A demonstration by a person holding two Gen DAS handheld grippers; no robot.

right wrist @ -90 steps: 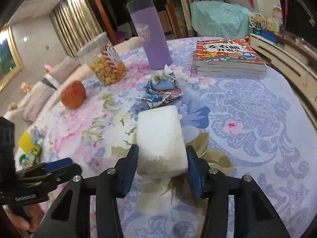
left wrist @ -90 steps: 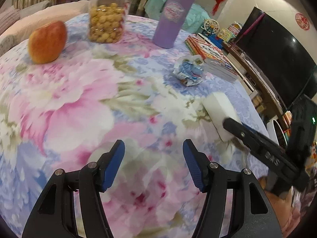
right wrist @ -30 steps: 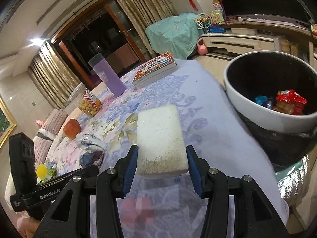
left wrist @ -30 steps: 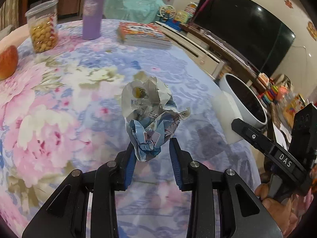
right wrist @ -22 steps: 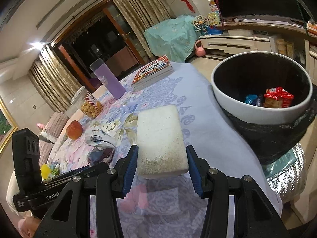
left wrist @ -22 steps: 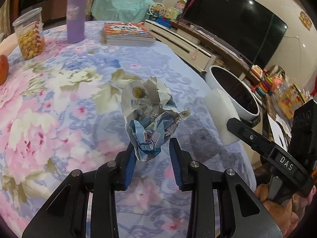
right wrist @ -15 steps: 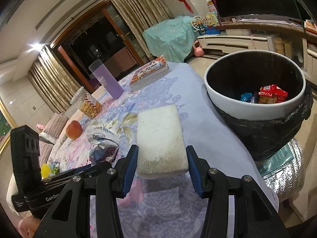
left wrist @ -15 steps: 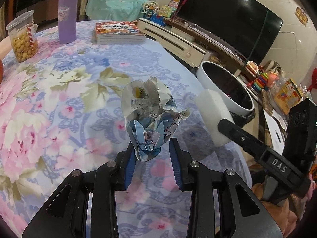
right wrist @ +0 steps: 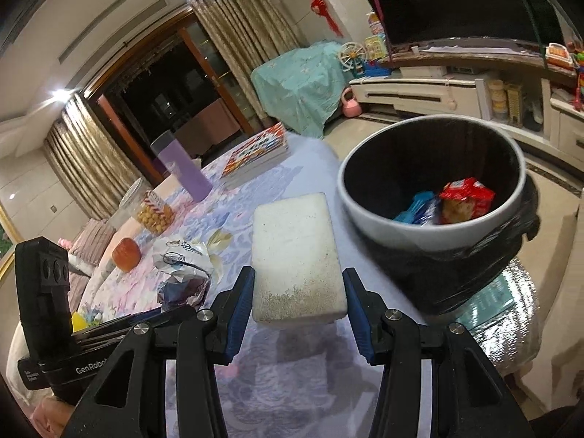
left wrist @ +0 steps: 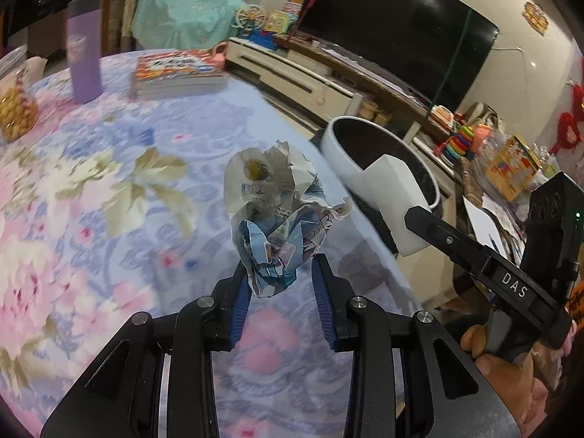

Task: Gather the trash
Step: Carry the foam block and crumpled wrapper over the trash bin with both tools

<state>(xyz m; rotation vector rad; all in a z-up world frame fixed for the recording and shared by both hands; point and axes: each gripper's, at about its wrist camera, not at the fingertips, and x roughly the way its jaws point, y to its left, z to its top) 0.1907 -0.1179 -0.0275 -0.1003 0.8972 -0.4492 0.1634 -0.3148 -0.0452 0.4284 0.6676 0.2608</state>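
Observation:
My left gripper (left wrist: 281, 284) is shut on a crumpled white and blue wrapper (left wrist: 277, 211) and holds it above the floral tablecloth (left wrist: 109, 189). My right gripper (right wrist: 297, 308) is shut on a white foam block (right wrist: 295, 255), also held in the air near the table's edge. The block (left wrist: 396, 200) also shows in the left wrist view, in front of the bin. A white bin (right wrist: 379, 226) with a black liner stands just beyond the table edge; red and blue wrappers (right wrist: 463, 199) lie inside. The held wrapper (right wrist: 184, 259) also shows in the right wrist view.
On the table stand a purple tumbler (left wrist: 84, 47), a stack of books (left wrist: 175, 73), a jar of snacks (right wrist: 151, 208) and an apple (right wrist: 126, 253). A TV (left wrist: 394, 33) on a low cabinet (left wrist: 310, 84) lies beyond the bin.
Both grippers have moved toward the table edge and the bin, each keeping its load. The bin now looks larger and closer in both views.

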